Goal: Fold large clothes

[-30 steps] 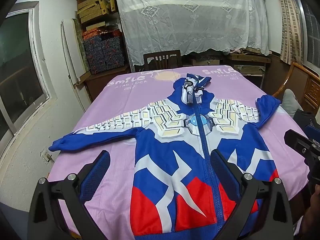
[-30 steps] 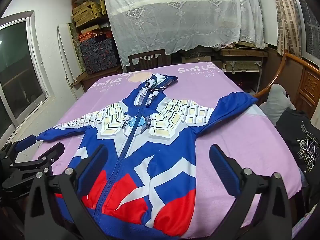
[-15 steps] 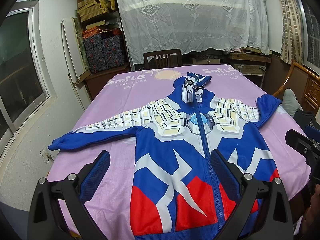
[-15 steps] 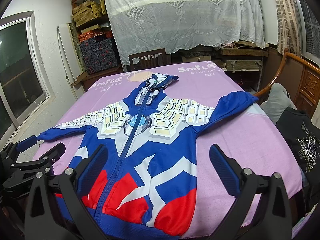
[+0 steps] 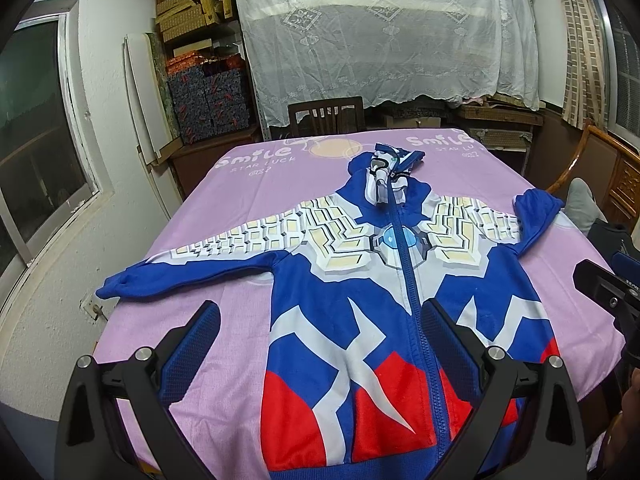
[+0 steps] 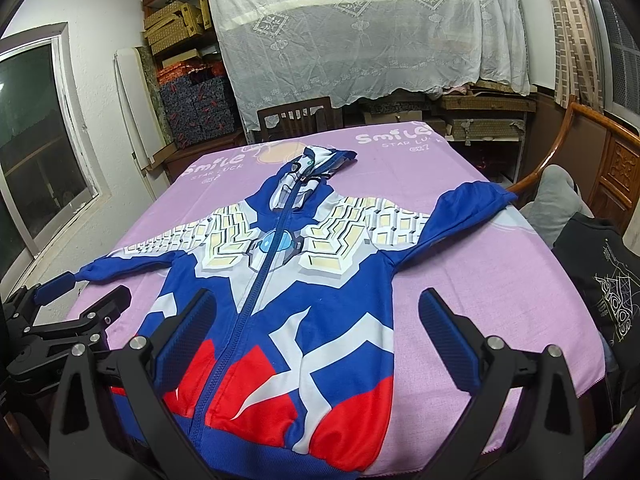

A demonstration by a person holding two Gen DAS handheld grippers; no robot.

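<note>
A blue, red and white zip-up hoodie (image 5: 360,280) (image 6: 280,280) lies flat and face up on a table under a purple cloth (image 5: 240,184) (image 6: 500,272), sleeves spread to both sides, hood at the far end. My left gripper (image 5: 320,344) hovers open above the hem, left of the zipper, holding nothing. My right gripper (image 6: 320,332) hovers open over the hem's right half, also with nothing in it. The left gripper (image 6: 80,300) shows at the left edge of the right wrist view.
A dark wooden chair (image 5: 326,116) stands at the table's far end. Shelves with boxes (image 5: 200,88) and a white lace-covered stack (image 5: 392,32) fill the back wall. A wooden chair (image 6: 580,152) and dark clothing (image 6: 604,280) sit at the right. A window (image 5: 36,132) is on the left.
</note>
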